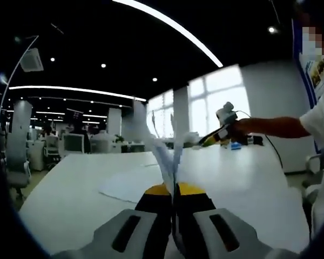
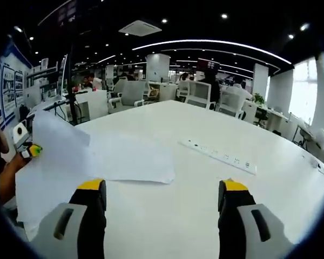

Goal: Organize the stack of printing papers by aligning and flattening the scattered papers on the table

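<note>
L gripper point(image 1: 173, 190), lower centre of left gripper view, clamps upright sheets of paper point(image 1: 164, 156) edge-on. R gripper point(image 2: 164, 190) hangs w/ jaws wide apart, nothing between, over white table point(image 2: 205, 216); papers spread at frame left.

Thin matt paper point(image 2: 97, 156) on the smooth white table point(image 2: 205, 183) I work over.
My jaws: black and yellow pads, grey plastic shells.
</note>
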Demonstrator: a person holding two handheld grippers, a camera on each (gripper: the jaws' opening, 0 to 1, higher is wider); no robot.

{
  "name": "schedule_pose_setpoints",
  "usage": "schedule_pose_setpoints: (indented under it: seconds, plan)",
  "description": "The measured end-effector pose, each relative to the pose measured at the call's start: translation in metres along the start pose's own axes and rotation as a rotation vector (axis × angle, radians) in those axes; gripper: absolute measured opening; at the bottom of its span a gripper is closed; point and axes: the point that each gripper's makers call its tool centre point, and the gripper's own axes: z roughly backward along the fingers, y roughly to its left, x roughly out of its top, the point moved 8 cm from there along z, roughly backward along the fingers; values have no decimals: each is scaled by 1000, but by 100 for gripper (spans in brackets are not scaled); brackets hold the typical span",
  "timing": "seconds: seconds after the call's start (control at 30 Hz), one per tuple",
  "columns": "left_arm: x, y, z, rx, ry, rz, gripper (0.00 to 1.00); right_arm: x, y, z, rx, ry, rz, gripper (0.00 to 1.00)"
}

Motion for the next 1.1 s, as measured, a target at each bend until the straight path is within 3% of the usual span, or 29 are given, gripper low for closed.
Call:
schedule_pose_setpoints:
  seconds: [0.07,0.47,0.67,1.1]
  plan:
    - [-1,1,0,7,10,44,6,0,1,-2,6,2,-4,80]
    - [2,2,0,8,-14,118,6,3,-3,-9,-1,-7,-13,80]
    - [4,-1,1,-11,-24,166,6,9,-4,-19,0,19,-1,81]
    - [2,-3,1,-21,-22,152,6,27,-6,-58,7,52,11,81]
